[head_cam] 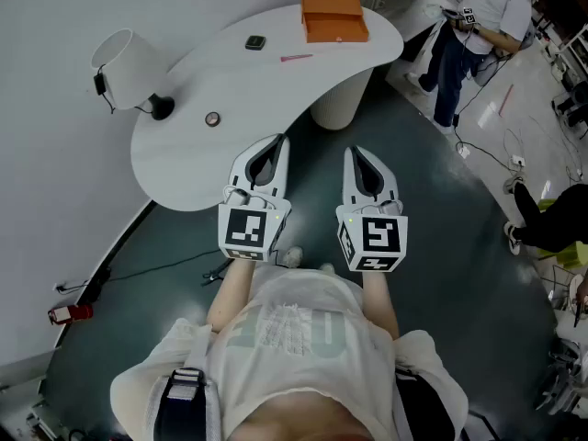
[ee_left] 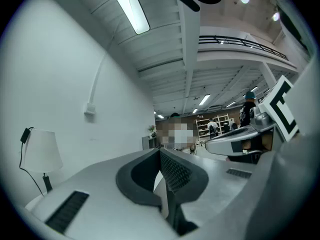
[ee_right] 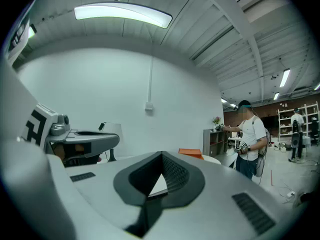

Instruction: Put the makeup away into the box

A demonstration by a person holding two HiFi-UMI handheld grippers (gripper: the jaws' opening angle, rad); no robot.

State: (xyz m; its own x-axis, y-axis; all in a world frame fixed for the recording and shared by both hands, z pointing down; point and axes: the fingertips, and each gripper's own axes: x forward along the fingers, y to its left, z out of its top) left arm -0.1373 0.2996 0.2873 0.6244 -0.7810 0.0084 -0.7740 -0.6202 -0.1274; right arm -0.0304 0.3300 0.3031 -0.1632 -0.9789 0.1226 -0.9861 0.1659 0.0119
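We find both grippers side by side, short of the bench's near edge. Left gripper (head_cam: 269,147): jaws closed, nothing between them. Right gripper (head_cam: 360,157): jaws closed, likewise empty.

The makeup lies loose on the bench (head_cam: 184,168). A dark compact (head_cam: 255,41) and a pink stick (head_cam: 296,58) lie near the far edge, close to the orange box (head_cam: 334,16) at the far right corner. A small round pot (head_cam: 213,118) sits apart, toward the left end near the lamp (head_cam: 129,62).

We judge all three light, hard and slick. The stick may roll, so take it across its middle; take the compact and pot across their sides. We cannot tell whether the box stands open.

The bench's middle is bare. The lamp and its cord crowd the left end.
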